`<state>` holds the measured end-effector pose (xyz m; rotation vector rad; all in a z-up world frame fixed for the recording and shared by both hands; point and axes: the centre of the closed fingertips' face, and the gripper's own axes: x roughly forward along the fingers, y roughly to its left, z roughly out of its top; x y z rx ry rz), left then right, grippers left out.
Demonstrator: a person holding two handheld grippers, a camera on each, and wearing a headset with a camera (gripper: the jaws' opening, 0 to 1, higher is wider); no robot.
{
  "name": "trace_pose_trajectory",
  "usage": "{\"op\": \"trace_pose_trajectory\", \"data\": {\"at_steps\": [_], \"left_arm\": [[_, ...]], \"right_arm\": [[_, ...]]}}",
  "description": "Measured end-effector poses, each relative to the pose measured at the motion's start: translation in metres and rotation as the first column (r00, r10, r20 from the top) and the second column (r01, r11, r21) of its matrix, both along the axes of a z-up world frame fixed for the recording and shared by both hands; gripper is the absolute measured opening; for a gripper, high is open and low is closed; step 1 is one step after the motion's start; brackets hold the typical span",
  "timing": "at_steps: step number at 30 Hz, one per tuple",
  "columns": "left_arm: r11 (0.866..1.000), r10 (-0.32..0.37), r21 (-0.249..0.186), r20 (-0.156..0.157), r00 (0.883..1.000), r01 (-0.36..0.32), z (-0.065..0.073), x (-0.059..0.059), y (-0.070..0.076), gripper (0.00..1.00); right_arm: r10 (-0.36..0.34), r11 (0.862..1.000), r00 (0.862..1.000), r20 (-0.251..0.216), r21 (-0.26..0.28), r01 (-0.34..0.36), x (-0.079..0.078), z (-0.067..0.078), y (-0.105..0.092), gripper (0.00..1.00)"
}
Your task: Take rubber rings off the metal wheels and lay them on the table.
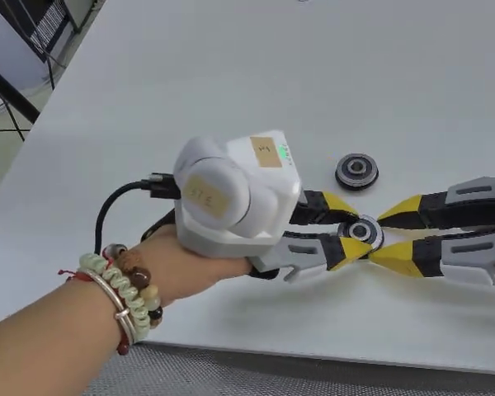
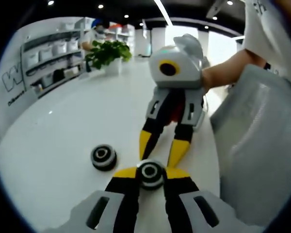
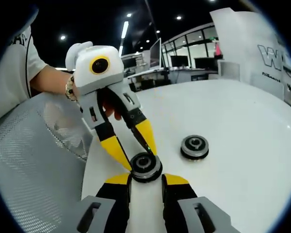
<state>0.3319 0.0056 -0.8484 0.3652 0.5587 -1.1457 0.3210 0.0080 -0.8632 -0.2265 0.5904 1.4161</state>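
Left gripper [image 1: 351, 231] and right gripper [image 1: 383, 235] met tip to tip near the front edge of the white table [image 1: 231, 74], both clamped on one small metal wheel with black rubber ring [image 1: 363, 232], second ringed wheel [image 1: 356, 171] lay flat just beyond.

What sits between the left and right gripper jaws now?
A small metal wheel with a black rubber ring, gripped from opposite sides by the left gripper and the right gripper. Head view shows it; both gripper views agree.

You're under bright ceiling lights [image 3: 124, 29]; the white table [image 1: 231, 66] shows soft shadows, and both fisheye views bend hard at their edges.
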Motion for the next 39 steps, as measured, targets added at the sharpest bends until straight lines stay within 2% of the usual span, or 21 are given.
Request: {"op": "trace_pose_trajectory", "data": {"at_steps": [5, 15, 19, 28, 31, 36, 38, 39], "left_arm": [[1.0, 0.012, -0.014, 0.008, 1.0, -0.012, 0.0002, 0.0022, 0.0026, 0.16], [0.999, -0.01, -0.033, 0.021, 1.0, 0.011, 0.0013, -0.0025, 0.0027, 0.14], [0.999, -0.01, -0.032, 0.022, 1.0, 0.011, 0.0011, -0.0025, 0.002, 0.14], [0.999, -0.008, -0.039, 0.026, 1.0, 0.009, 0.0006, -0.0019, 0.0011, 0.14], [0.999, -0.009, -0.044, 0.028, 1.0, 0.01, 0.0005, -0.0016, 0.001, 0.14], [0.999, -0.013, -0.042, 0.035, 0.999, 0.014, 0.0002, -0.0006, 0.0007, 0.14], [0.999, -0.017, -0.034, 0.041, 0.999, 0.018, 0.0002, -0.0006, 0.0004, 0.14], [0.999, -0.019, -0.03, 0.045, 0.999, 0.02, 0.0001, -0.0006, 0.0003, 0.14]], "right_arm": [[-0.003, 1.0, 1.0, 0.002, 0.006, 0.003, 0.0007, -0.0001, -0.0004, 0.22], [0.004, 1.0, 1.0, 0.014, 0.004, -0.004, -0.0012, 0.0001, -0.0022, 0.17], [0.017, 1.0, 0.999, 0.034, -0.005, -0.017, -0.002, 0.0, -0.0054, 0.12], [0.04, 0.999, 0.996, 0.082, -0.034, -0.037, -0.0027, -0.0003, -0.0061, 0.08], [0.028, 0.999, 0.995, 0.098, -0.049, -0.023, 0.0007, -0.0018, -0.0087, 0.03], [0.016, 0.999, 0.996, 0.082, -0.047, -0.012, 0.0014, -0.0025, -0.0079, 0.01], [-0.053, 0.997, 0.999, -0.01, -0.051, 0.053, 0.0023, -0.0041, -0.009, 0.0], [-0.068, 0.997, 0.997, -0.032, -0.049, 0.066, 0.0035, -0.0044, -0.009, 0.0]]}}
